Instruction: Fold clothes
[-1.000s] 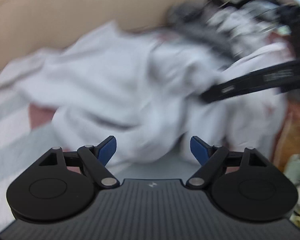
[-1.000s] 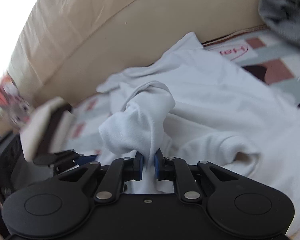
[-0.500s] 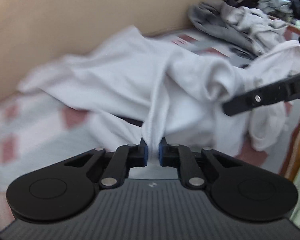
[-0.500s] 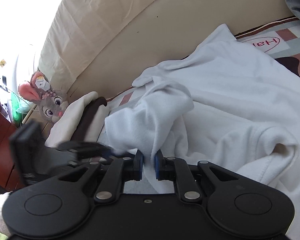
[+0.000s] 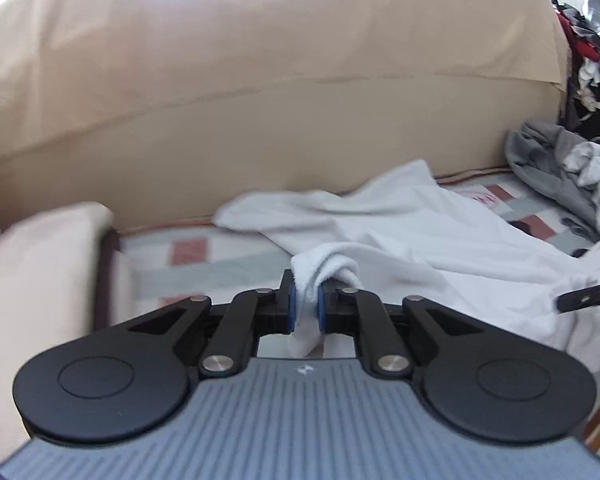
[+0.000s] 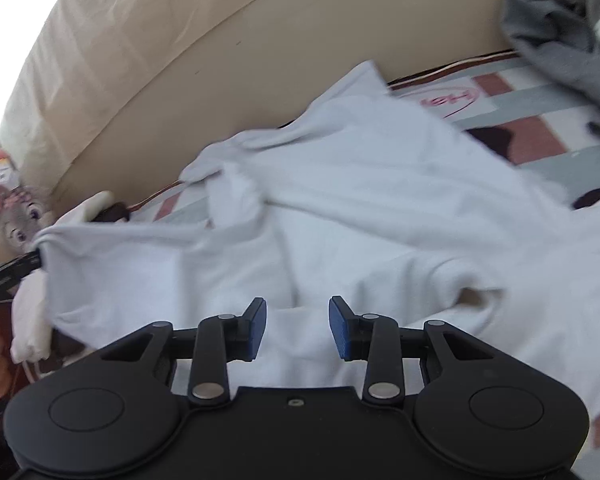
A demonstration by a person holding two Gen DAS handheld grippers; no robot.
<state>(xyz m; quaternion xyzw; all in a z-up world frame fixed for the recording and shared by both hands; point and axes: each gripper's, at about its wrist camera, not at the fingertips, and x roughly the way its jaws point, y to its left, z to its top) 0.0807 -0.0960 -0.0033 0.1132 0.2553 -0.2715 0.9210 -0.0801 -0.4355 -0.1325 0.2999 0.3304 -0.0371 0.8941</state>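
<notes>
On checked bedcover (image 5: pixel 204 256): left gripper (image 5: pixel 305 309) still clamped on white cotton garment (image 6: pixel 380 184); right gripper (image 6: pixel 297 326) now released, jaws wide, empty.

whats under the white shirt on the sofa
Around the white shirt a checked blanket in red, grey and white covers the sofa seat and runs beneath it. Whatever lies under the shirt's middle is covered. The left gripper pinches one edge.

The white garment (image 5: pixel 400 236) is showing as soft matt cloth, fleecy at the pinched fold. The left claw (image 5: pixel 305 308) is looking like matt black plastic with blue ribbed pads (image 5: pixel 291 307) and shiny metal rivets. The sofa back (image 5: pixel 260 92), upper frame, is wearing smooth beige cloth.
</notes>
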